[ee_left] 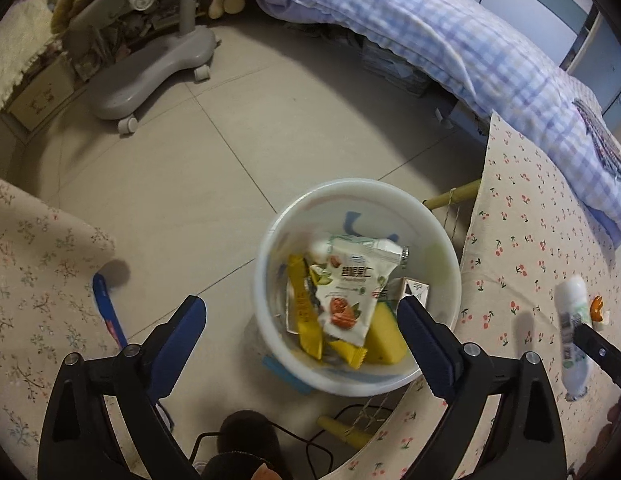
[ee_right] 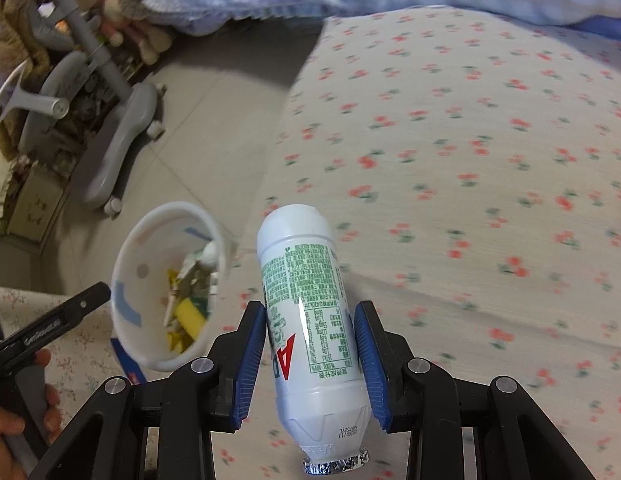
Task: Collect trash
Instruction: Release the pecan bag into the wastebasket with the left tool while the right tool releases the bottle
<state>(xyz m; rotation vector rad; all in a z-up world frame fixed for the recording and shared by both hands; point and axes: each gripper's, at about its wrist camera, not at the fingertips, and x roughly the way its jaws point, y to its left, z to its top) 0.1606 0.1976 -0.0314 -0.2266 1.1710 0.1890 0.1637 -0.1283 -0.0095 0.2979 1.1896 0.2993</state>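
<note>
Lengthwise, bottle, foil mouth camera-ward

White bucket; white bottle, green print; cherry-print cloth; blue-checked quilt, slightly blurred.

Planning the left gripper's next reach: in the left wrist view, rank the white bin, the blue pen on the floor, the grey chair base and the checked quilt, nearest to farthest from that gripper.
From the open left gripper:
1. White bin, just ahead, partly between the fingers.
2. Blue pen, on the floor at left.
3. Grey chair base, far upper left.
4. Checked quilt, on the bed, upper right; too close to call against the chair base.
</note>
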